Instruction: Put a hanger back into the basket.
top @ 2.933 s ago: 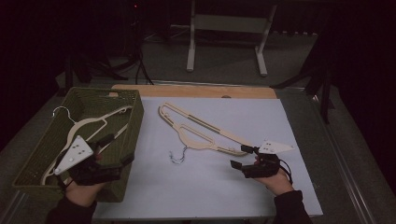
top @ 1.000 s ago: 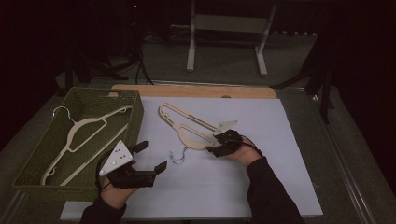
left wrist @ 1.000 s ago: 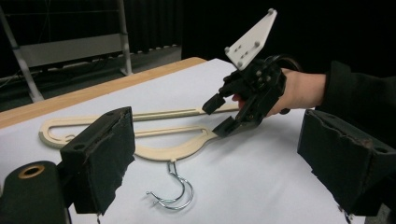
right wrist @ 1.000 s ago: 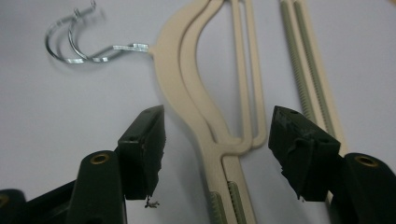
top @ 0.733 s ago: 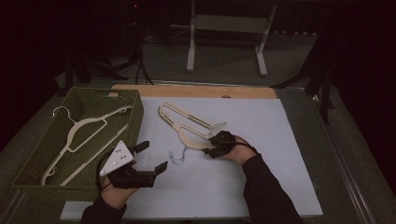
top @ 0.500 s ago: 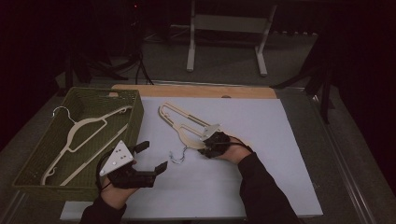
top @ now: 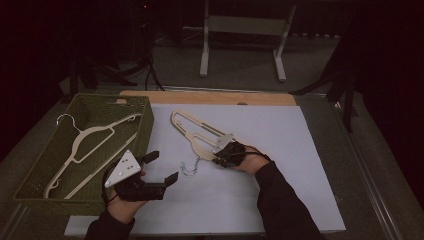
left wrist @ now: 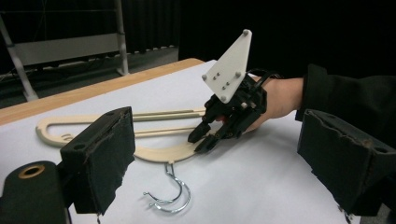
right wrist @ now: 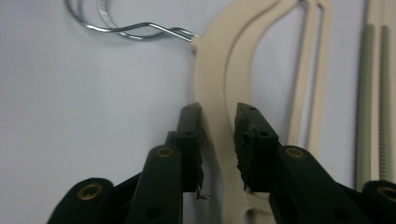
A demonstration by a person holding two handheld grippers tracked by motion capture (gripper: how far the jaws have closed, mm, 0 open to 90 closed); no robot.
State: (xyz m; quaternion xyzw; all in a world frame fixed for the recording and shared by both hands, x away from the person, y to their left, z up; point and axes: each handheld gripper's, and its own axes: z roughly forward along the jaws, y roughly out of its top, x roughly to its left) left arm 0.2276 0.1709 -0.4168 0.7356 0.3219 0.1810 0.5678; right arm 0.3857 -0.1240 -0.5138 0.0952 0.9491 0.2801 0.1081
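White paper [top: 280,200] is covering the table, dim under a dark room, and at its near edge, about seven o'clock, the left gripper [top: 162,167] is hovering with its jaws spread wide and nothing between them. It is sitting just where it sat a second ago, low beside the near right corner of the green basket [top: 142,107].

Toward the centre of the sheet the right gripper [top: 216,159] is doing the work. Three seconds ago it was resting out at four o'clock; it is now sitting on the shoulder of the cream hangers [top: 197,135], which seem to be two lying stacked, just at three o'clock of the metal hooks [top: 189,167]. Its jaws have just been closing, and the right gripper view shows the plastic arm [right wrist: 215,107] running up between the two pads [right wrist: 190,135]. One pad is touching or nearly touching the edge, while a sliver of gap seems to remain on the other side, so I judge the grip as closing but not yet firm.

That probably means the pick is about to be secured, with lifting next.

Farther off, at nine to ten o'clock, another hanger [top: 92,145] is already lying inside the basket, which is likely where this stack is heading. Beyond the wooden table edge [top: 210,95], a metal stand [top: 242,25] is standing on the floor at twelve o'clock.
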